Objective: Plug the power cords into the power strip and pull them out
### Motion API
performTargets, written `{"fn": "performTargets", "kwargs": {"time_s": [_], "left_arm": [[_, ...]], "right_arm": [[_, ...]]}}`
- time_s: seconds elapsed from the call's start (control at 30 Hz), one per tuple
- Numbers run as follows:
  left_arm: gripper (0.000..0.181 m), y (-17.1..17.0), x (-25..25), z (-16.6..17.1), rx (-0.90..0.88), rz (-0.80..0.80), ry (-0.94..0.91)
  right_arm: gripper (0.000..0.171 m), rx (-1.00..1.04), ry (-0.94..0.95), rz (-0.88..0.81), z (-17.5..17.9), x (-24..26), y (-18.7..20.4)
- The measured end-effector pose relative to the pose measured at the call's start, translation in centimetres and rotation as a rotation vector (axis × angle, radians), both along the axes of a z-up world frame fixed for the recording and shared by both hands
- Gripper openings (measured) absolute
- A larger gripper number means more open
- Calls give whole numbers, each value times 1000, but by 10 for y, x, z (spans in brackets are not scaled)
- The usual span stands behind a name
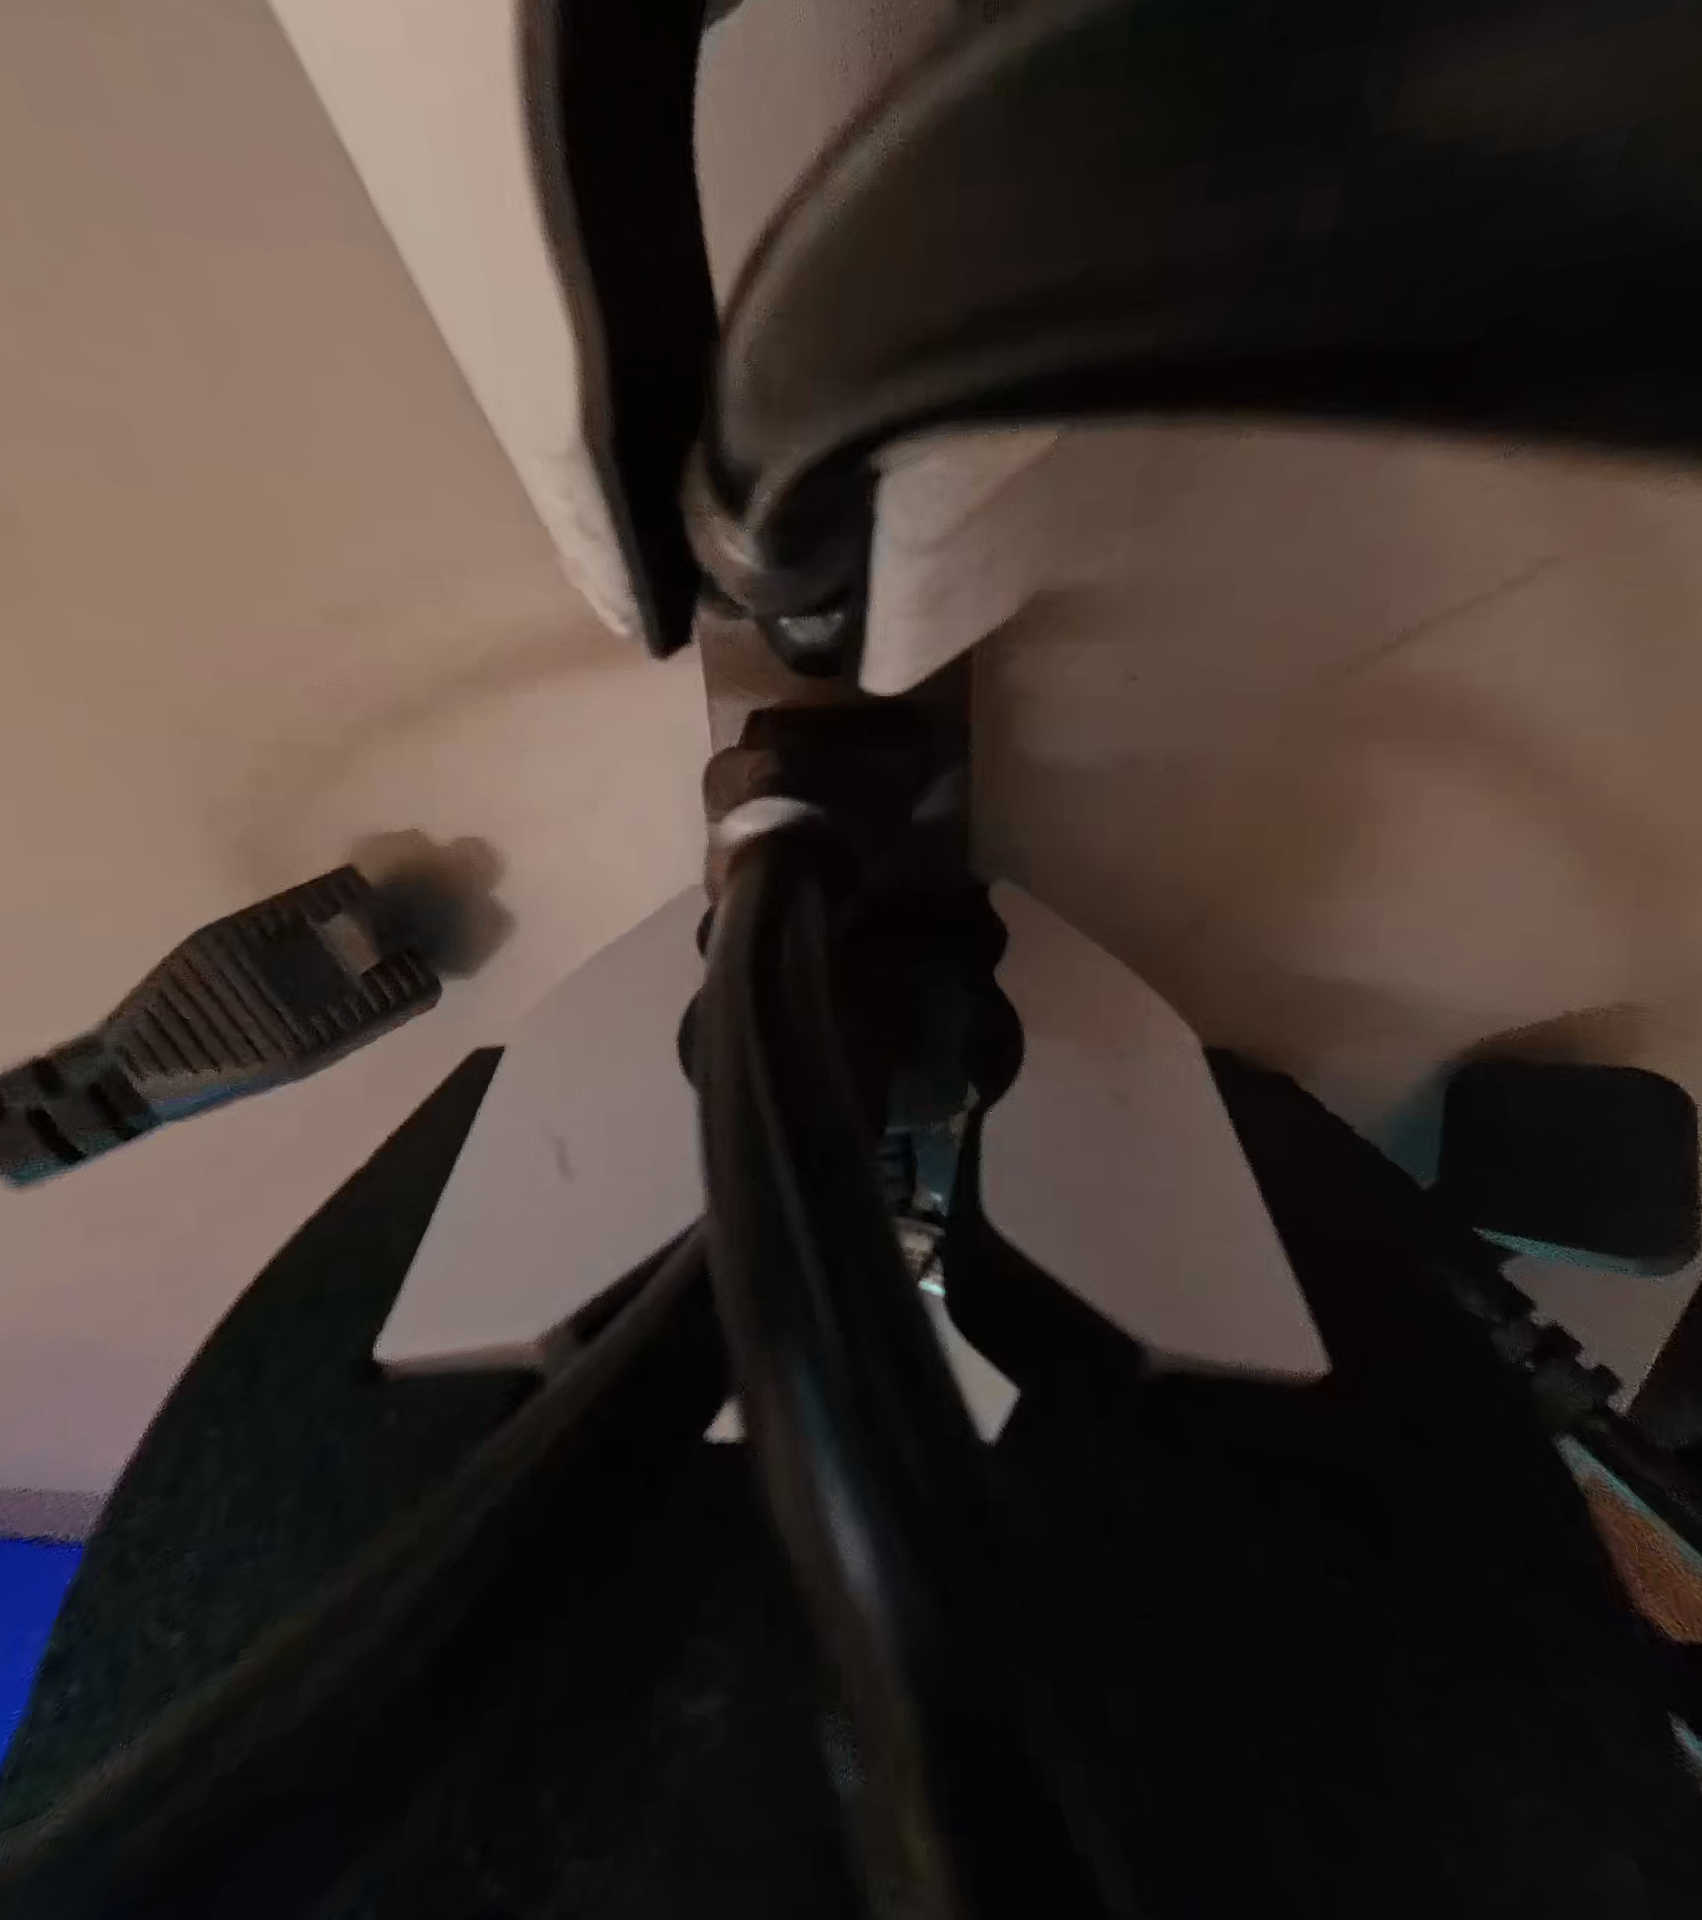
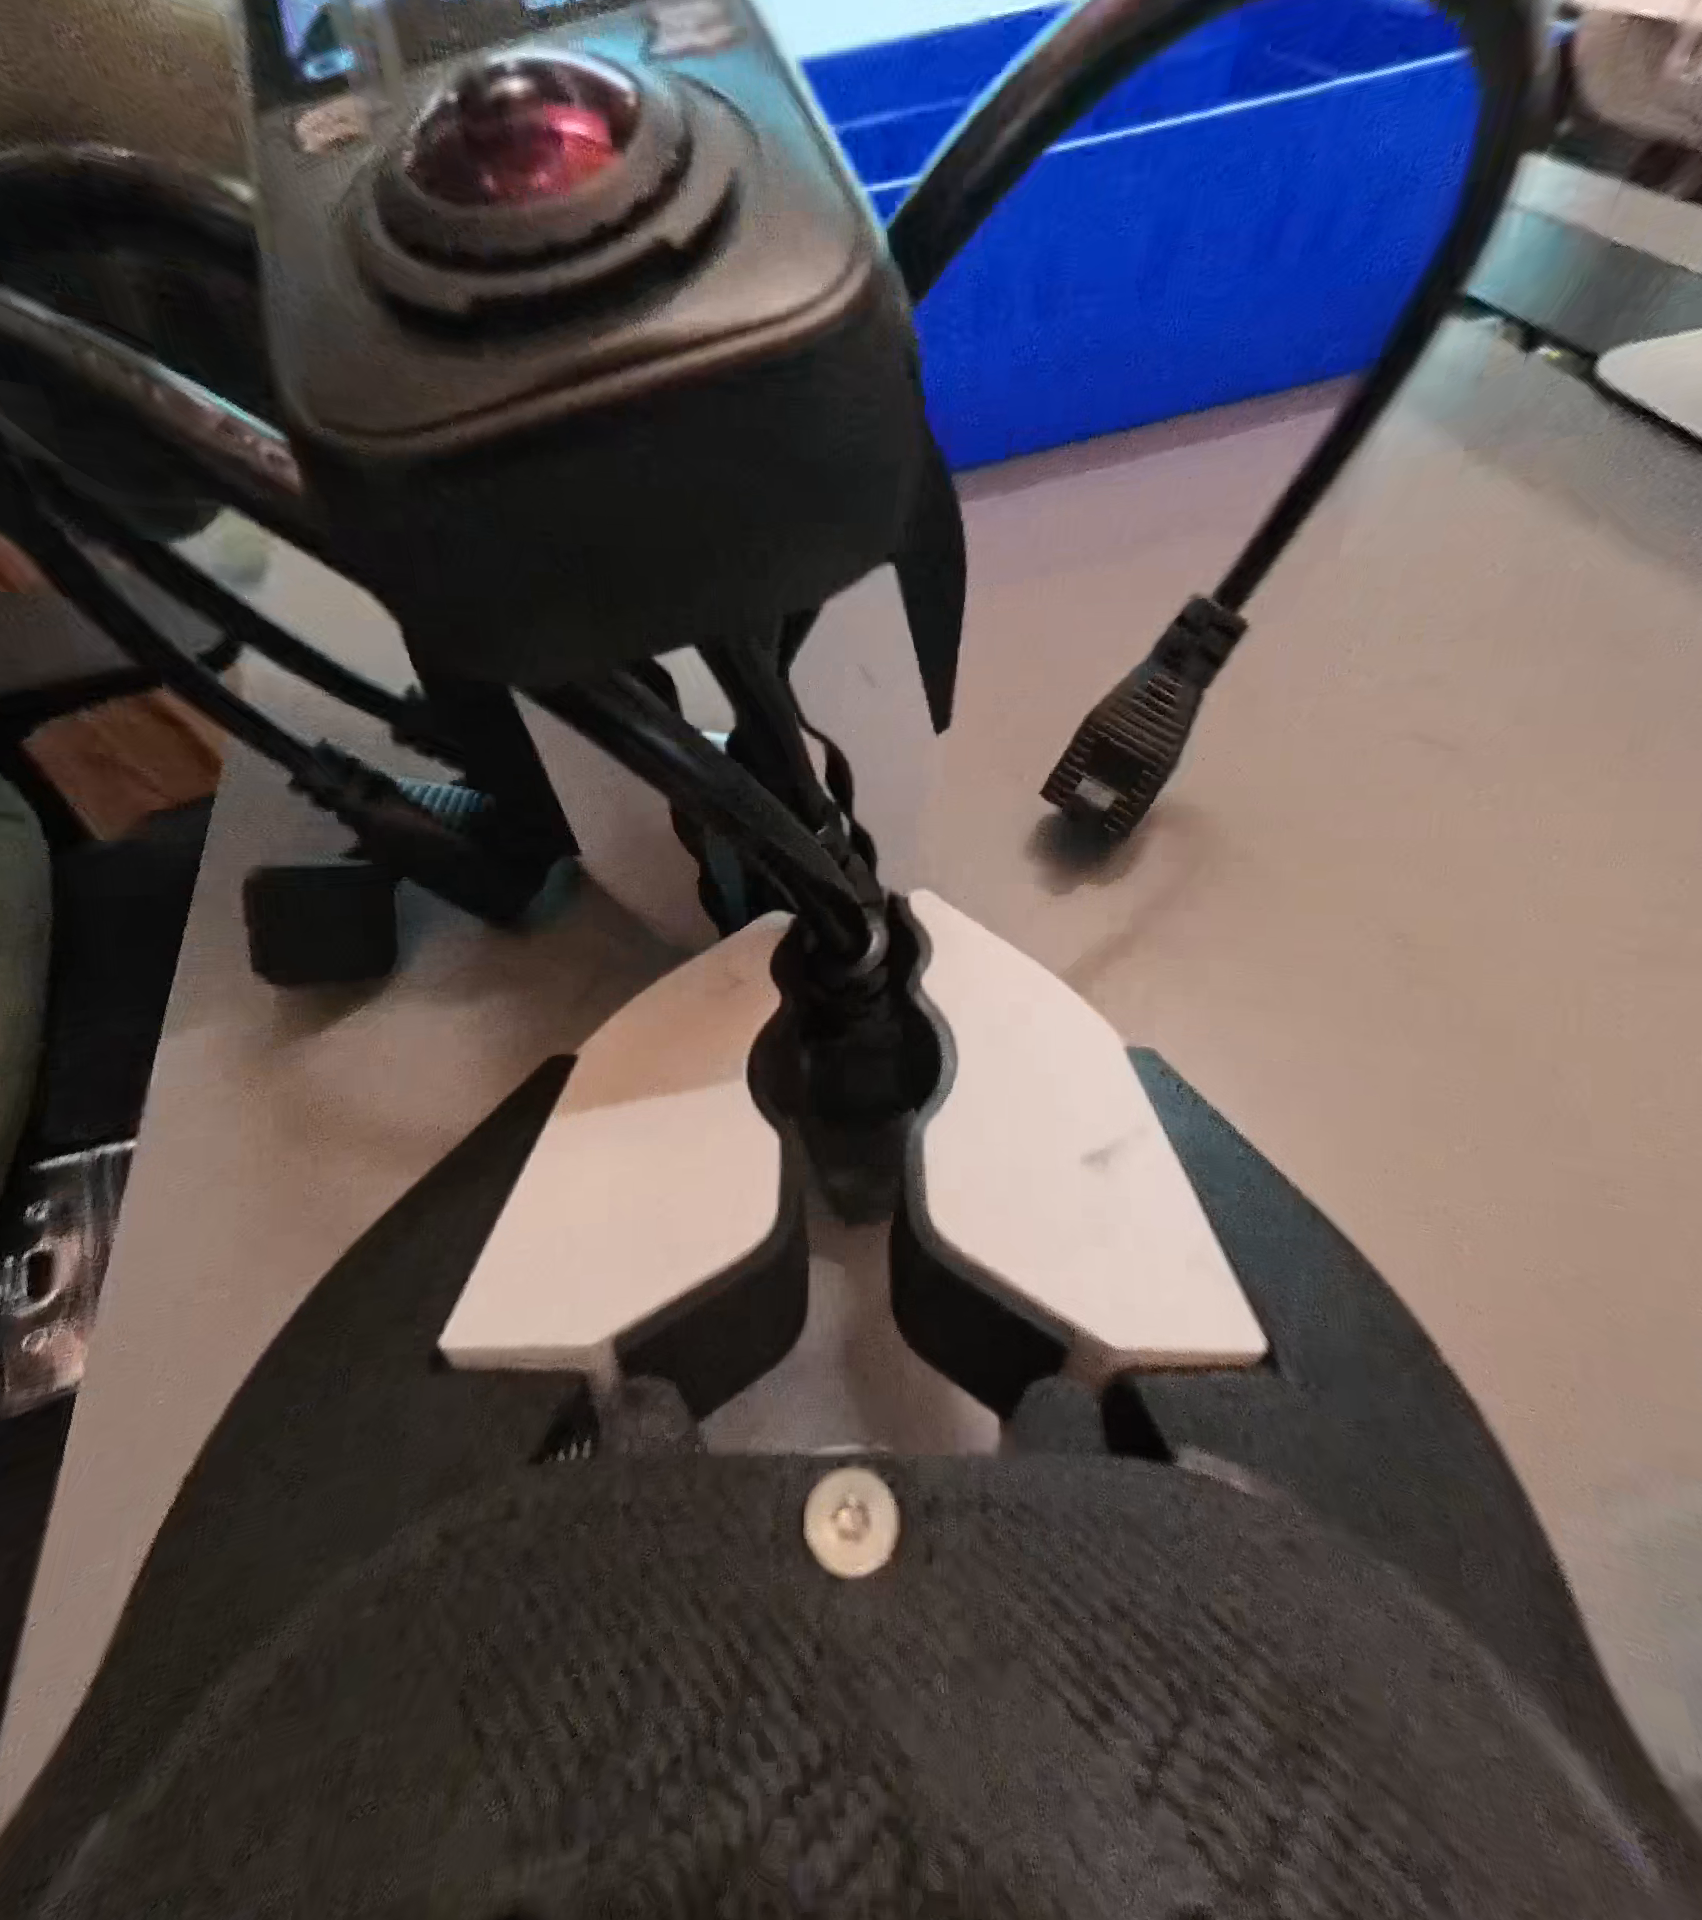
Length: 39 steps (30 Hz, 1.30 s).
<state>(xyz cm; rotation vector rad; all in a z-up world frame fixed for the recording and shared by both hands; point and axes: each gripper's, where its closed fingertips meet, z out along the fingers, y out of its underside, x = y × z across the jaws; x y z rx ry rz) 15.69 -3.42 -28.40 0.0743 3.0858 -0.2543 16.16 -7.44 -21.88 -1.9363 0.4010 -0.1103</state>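
Gripping one black cord bundle point(image 2: 842, 894) from opposite sides above the beige tabletop point(image 2: 1449, 1039), the left gripper point(image 1: 852, 997) and right gripper point(image 2: 852, 1039) are both clenched on it. A ribbed black plug point(image 2: 1133, 727) hangs free nearby; no power strip is visible. Smooth, round, glossy cable could slide between the flat white fingers point(image 2: 639, 1143) if pulled apart.

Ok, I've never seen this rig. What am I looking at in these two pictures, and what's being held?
There is no robot arm. A person holds a two-finger tool in each hand, and each tool has a camera looking along its fingers. One picture is from the left tool, the other from the right tool; they face each other. Both are shut on the same black cord bundle. A loose plug and a black block sit on the beige table. No power strip shows.
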Motion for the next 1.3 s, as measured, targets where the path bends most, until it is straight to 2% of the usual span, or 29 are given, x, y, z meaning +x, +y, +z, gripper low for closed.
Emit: {"fn": "performTargets", "kwargs": {"time_s": [0.1,0.23,0.3,0.37,0.47,0.6,0.7,0.83,0.93,1.3], "left_arm": [[41,-1,2,0,-10,5,0],[41,-2,-3,0,-21,-52,-5],[42,-2,1,0,-23,9,-4],[42,-3,4,0,-29,24,-6],[42,-3,-3,1,-38,-65,-9],[42,-3,4,1,-33,20,-2],[42,-3,-1,1,-43,-37,-7],[42,-4,5,0,-35,34,-5],[42,-4,0,-1,-30,-37,-5],[42,-4,0,-2,8,-46,1]], "right_arm": [[13,5,15,-24,0,2,-1],[13,-102,-115,112,0,-14,-1],[13,-26,-43,6,1,0,-2],[13,-26,-49,-32,2,5,-3],[13,-61,-119,122,7,-16,2],[13,40,-46,-18,9,4,1],[13,-40,-98,77,8,-10,1],[12,23,-46,-28,8,6,-2],[12,-28,-85,74,7,-10,-1],[15,-65,-104,36,3,-9,-3]]}}
